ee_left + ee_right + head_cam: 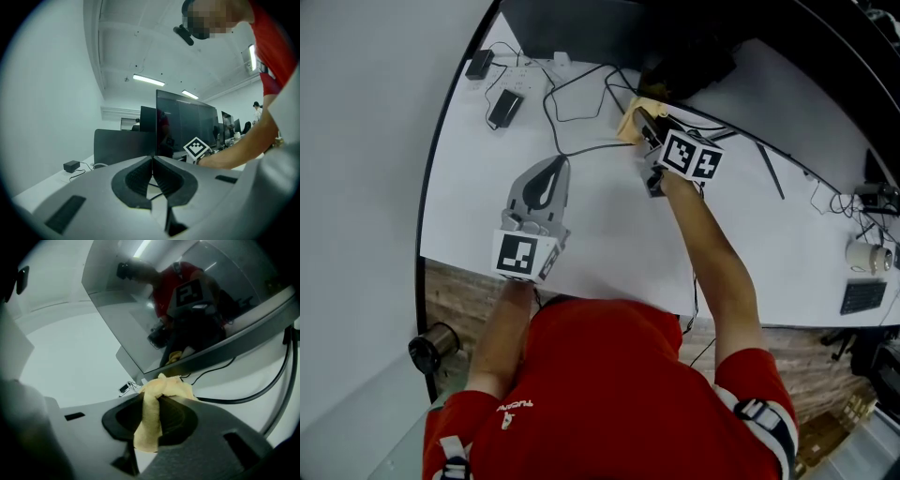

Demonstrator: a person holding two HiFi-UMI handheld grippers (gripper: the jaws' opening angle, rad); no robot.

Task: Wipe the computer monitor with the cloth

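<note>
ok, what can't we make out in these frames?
- Head view: black flat monitor mostly cut off by the top edge; screen face unseen.
- Right gripper view: whether the crumpled yellow cloth touches the monitor's lower edge; the angle hides it.
- Head view: cloth partly behind the right gripper.

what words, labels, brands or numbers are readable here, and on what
Red shirt, small white print: too small to read.
Marker cubes: black and white squares only, no letters.
Cloth: no label showing.
Nothing else legible.
</note>
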